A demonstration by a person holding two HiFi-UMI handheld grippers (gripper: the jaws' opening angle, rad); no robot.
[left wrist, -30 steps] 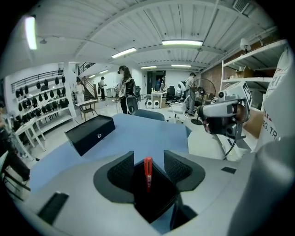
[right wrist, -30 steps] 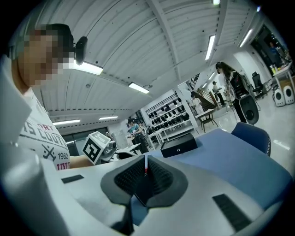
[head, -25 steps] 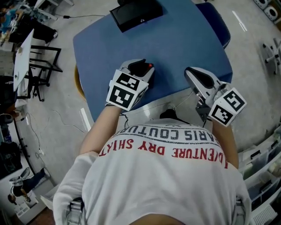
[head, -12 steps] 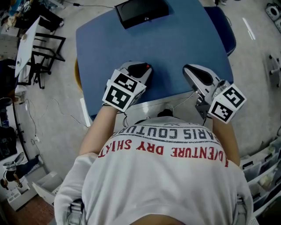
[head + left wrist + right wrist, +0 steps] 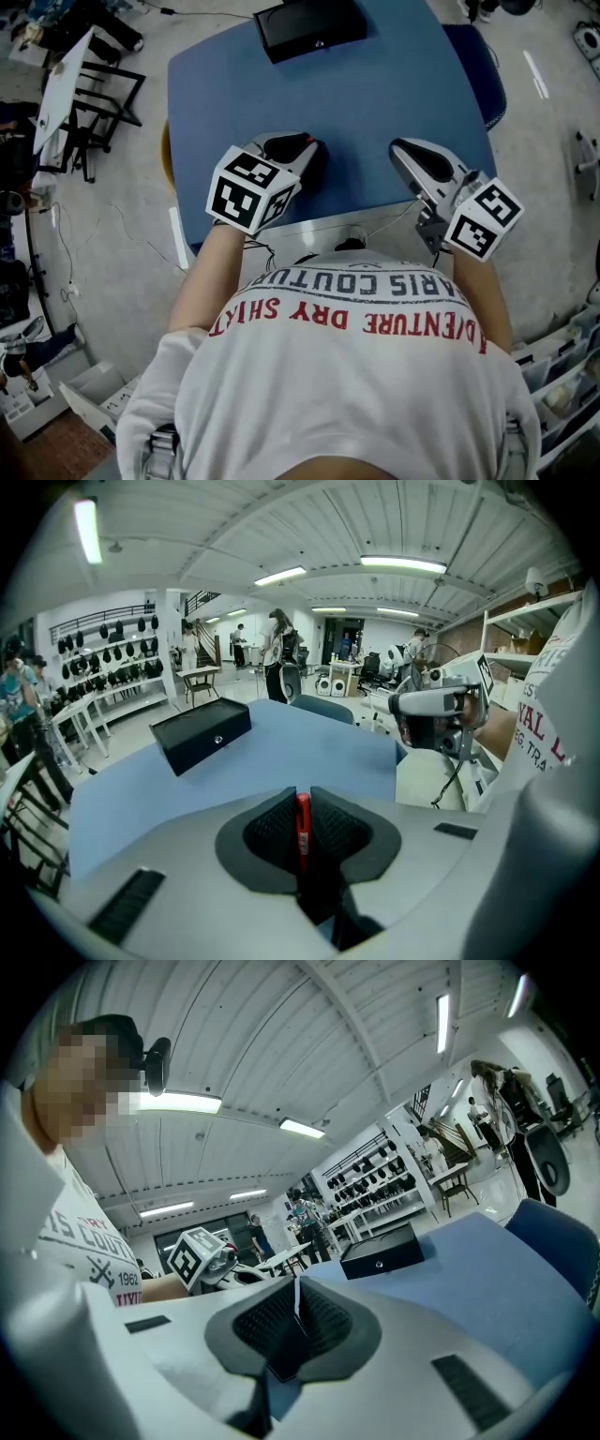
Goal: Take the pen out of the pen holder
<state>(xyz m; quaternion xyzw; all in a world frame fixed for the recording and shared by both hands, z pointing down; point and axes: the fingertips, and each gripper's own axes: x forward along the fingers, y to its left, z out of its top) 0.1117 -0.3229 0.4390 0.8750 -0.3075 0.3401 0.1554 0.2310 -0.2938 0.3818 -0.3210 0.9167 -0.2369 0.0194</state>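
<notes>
Pen [image 5: 302, 825], red and slim, stands upright between the pads of the left gripper [image 5: 301, 797] in the left gripper view. The jaws have just been closing and now pinch it. I judge a firm squeeze and a steady wrist will stop it slipping.

In the right gripper view, the right gripper [image 5: 296, 1290] is closed on nothing, and a black box [image 5: 380, 1252] lies far across the blue table [image 5: 487, 1260].

In the head view, both grippers hover at the table's near edge, and the pen is hidden there.

The box [image 5: 310, 25] sits at the far edge of the table [image 5: 394, 94]. Over the near edge, the left gripper [image 5: 307, 152] is at left, its jaws just closing with the pen [image 5: 302, 822] between them, and the right gripper [image 5: 405, 152] is at right. A chair [image 5: 483, 66] stands against the table's far-right side.
</notes>
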